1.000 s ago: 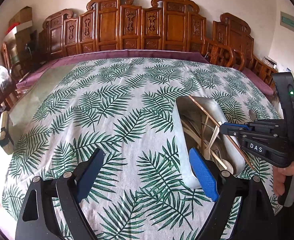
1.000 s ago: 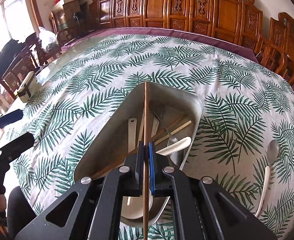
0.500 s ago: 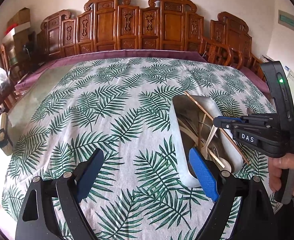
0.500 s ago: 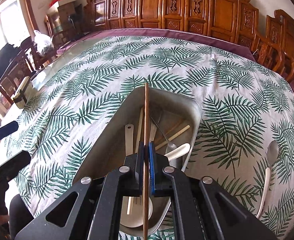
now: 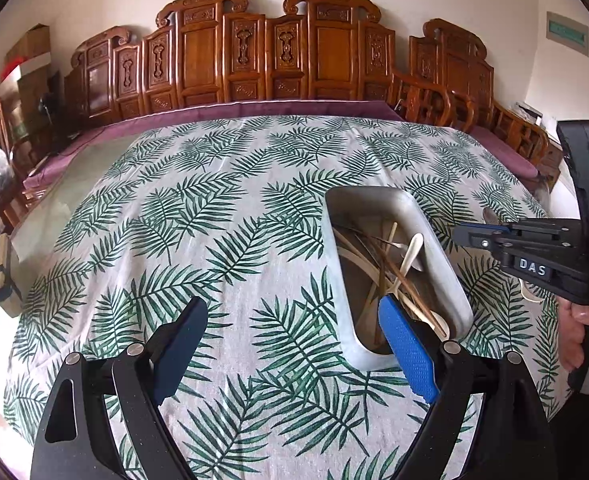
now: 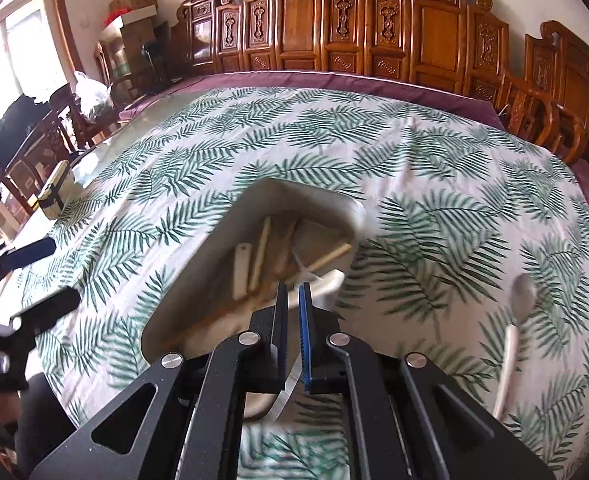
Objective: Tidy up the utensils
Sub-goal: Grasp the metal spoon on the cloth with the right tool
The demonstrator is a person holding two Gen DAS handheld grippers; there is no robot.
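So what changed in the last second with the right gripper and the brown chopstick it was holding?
The right gripper no longer holds the thin brown wooden chopstick; nothing sits between its nearly closed jaws, and it has drawn back from the silver metal tray. Unchanged: the left gripper stays wide open, and the white-handled spoon still lies on the cloth.

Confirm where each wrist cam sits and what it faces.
Left wrist: on the left tongs, open, looking down-forward over the leaf-print tablecloth; right tongs and the hand holding them at the right edge.
Right wrist: on the right tongs, shut and empty, aimed at the metal tray; left tongs at the left edge.
Shared: metal tray, tablecloth, carved chairs.
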